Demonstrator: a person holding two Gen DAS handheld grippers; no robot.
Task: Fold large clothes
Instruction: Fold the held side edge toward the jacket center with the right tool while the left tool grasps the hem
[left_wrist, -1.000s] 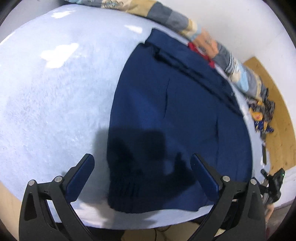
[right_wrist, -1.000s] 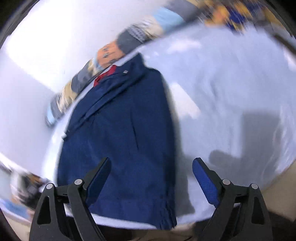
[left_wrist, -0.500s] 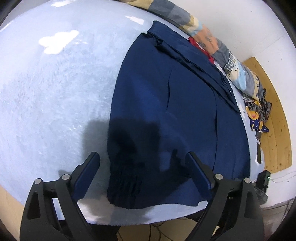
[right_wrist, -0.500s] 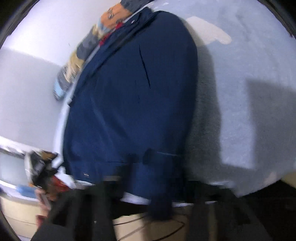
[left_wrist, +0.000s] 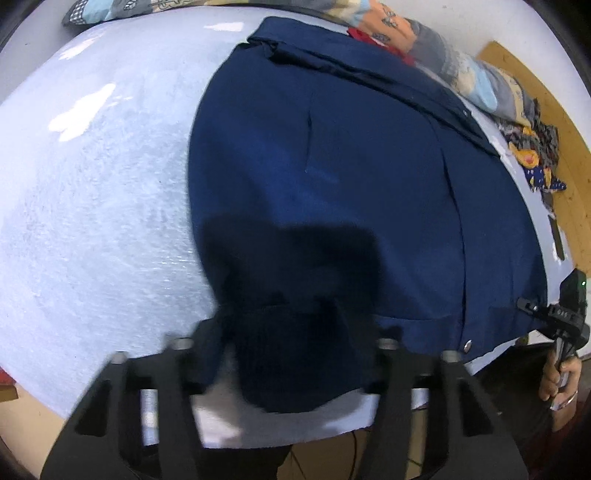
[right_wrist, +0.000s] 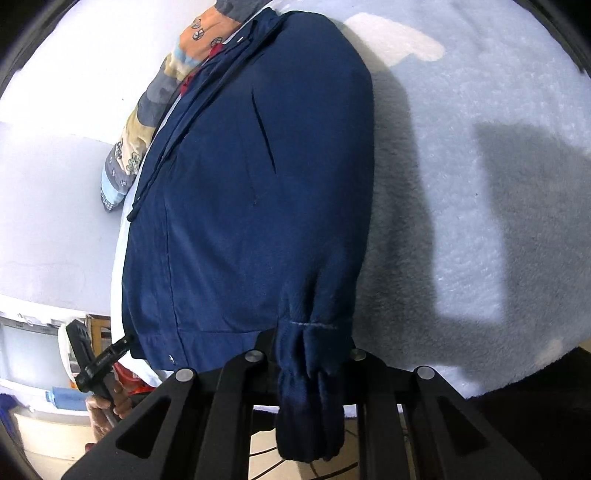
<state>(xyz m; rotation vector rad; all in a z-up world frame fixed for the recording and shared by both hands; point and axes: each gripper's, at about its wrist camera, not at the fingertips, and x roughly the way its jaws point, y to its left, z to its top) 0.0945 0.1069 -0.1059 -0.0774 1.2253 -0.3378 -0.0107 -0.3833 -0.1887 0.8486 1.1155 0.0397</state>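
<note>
A navy blue jacket (left_wrist: 332, 158) lies flat on the pale blue fleece table cover (left_wrist: 92, 192), collar at the far end. My left gripper (left_wrist: 291, 343) is closed on the ribbed hem corner (left_wrist: 295, 362) at the near table edge. In the right wrist view the same jacket (right_wrist: 240, 192) stretches away, and my right gripper (right_wrist: 308, 360) is closed on the bunched ribbed hem corner (right_wrist: 310, 398), which hangs down between the fingers. Each gripper shows at the edge of the other's view, the right one in the left wrist view (left_wrist: 565, 317).
A patchwork quilt (left_wrist: 461, 66) lies rolled along the far edge of the table, with a red cloth (left_wrist: 365, 37) under the jacket's collar. Patterned clothes (left_wrist: 532, 155) sit at the far right on a wooden surface. The fleece cover (right_wrist: 480, 184) spreads to the jacket's right.
Both grippers moved down to the near hem and closed on its two corners; one second ago both were open above the jacket.
</note>
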